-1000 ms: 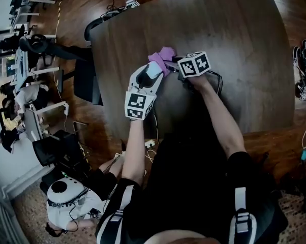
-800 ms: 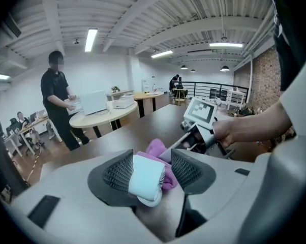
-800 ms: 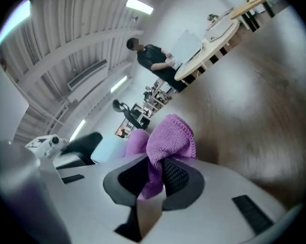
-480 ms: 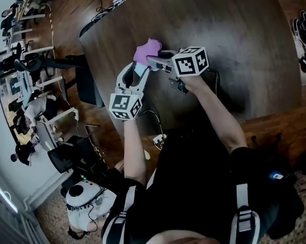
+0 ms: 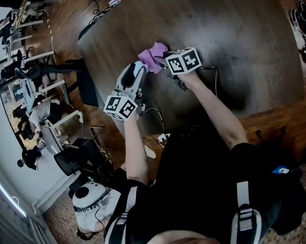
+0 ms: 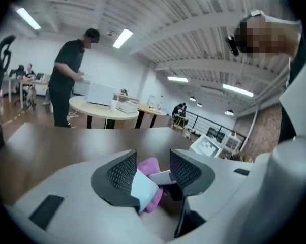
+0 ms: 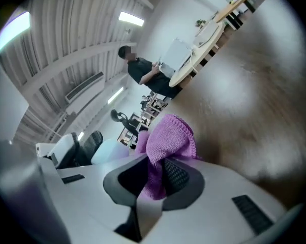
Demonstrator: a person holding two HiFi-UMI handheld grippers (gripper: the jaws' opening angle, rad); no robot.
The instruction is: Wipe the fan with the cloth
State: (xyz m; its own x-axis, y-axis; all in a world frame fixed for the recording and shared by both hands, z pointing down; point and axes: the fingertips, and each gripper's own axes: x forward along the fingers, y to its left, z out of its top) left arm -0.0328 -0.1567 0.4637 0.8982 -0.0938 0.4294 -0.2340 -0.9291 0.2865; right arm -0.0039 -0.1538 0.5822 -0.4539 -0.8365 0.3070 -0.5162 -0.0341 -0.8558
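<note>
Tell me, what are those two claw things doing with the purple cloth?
A person holds a claw in each hand above a dark wooden table. The right claw is pinching the purple cloth. The left claw has a small pale blue fan in it and has just been closing on it a little more. The cloth is right up against the fan, so it looks like the fan is being wiped.

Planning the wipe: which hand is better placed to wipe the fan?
Likely right: the right tongs pinch the purple cloth beside the fan; the left tongs, which just closed further, have the fan between them.
</note>
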